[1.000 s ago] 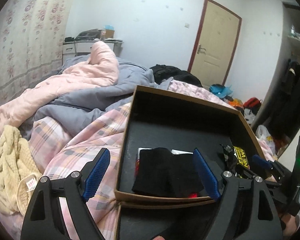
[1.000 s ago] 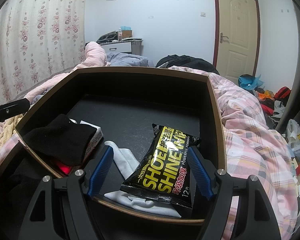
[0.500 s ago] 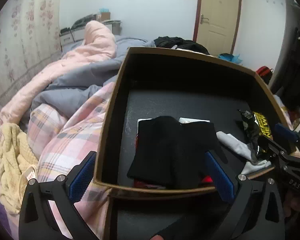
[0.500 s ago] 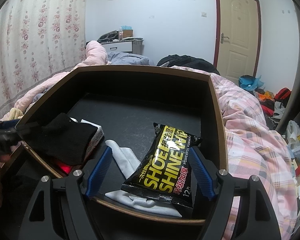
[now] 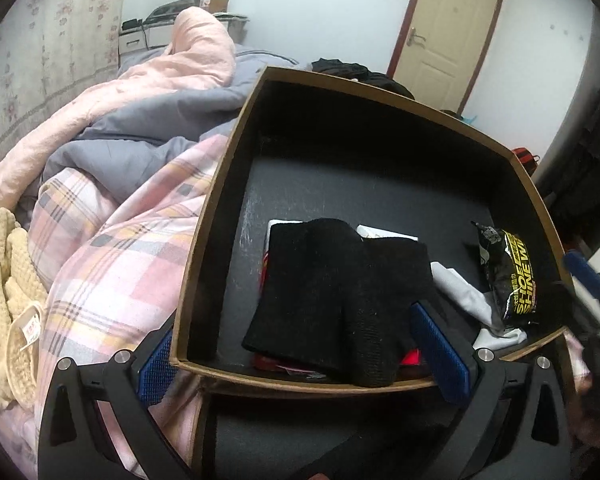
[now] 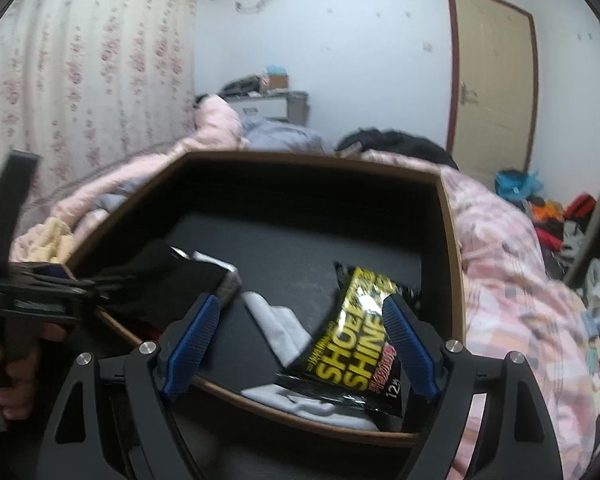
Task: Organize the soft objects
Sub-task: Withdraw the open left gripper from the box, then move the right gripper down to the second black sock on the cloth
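straddling the box (image 5: pixel 204 280) wall on the bed (image 5: pixel 112 264), the left gripper (image 5: pixel 300 348) is spread wide over black socks (image 5: pixel 340 300); right gripper (image 6: pixel 300 340), apparently gripping nothing, has just been opening around the wipes packet (image 6: pixel 360 328).

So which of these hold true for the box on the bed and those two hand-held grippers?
1. The black knitted cloth lies inside the brown cardboard box. True.
2. The black-and-yellow shoe-shine wipes packet rests partly on the white cloth. True.
3. The left hand-held gripper is clamped on the black cloth. False: its jaws stand wide apart, gripping nothing.
4. The box sits on a bare wooden floor. False: it sits on the pink plaid bedding.
5. The cream knitted garment is in the box. False: it lies outside.
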`<state>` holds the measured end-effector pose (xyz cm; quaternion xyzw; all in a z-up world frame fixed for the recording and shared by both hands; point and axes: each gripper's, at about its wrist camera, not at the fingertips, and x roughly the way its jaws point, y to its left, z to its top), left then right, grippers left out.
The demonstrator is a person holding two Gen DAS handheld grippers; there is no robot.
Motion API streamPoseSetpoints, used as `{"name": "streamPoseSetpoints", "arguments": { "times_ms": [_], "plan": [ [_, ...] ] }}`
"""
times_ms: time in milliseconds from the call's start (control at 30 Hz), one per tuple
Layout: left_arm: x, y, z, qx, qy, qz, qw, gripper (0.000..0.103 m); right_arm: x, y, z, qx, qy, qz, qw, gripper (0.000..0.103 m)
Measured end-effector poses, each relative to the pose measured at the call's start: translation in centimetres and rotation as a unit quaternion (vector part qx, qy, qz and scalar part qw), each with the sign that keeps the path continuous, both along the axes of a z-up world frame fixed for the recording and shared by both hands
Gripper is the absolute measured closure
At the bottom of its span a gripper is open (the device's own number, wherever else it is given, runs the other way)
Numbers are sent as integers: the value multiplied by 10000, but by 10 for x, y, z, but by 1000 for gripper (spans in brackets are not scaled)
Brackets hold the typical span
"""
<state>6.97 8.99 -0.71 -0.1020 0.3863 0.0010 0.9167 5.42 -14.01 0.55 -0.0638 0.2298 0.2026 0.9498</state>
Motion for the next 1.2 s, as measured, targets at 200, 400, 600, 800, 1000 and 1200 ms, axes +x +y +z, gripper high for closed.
{"name": "streamPoseSetpoints", "arguments": {
  "times_ms": [200, 400, 600, 800, 1000, 1200],
  "plan": [
    [-1, -1, 3, -41, -4, -10, 10000, 0, -23, -1, 21, 83, 401, 548, 9977, 20],
    [-8, 9, 19, -262, -178, -62, 9995, 0, -32, 11, 8, -261, 981, 1027, 9895, 20],
    [-46, 23, 59, -122, -957, 250, 9950, 0, -22, 16, -9, -99, 1616, 1416, 9766, 20],
    [-69, 55, 72, -243, -1453, 762, 9862, 0, -26, 37, -19, -305, 1778, 1704, 9687, 20],
    [-63, 58, 58, -221, -1366, 940, 9859, 0, -37, 53, -25, -615, 1750, 1899, 9641, 20],
    [-63, 52, 55, -31, -1384, 921, 9861, 0, -36, 71, -29, -763, 1656, 2104, 9605, 20]
  ]
}}
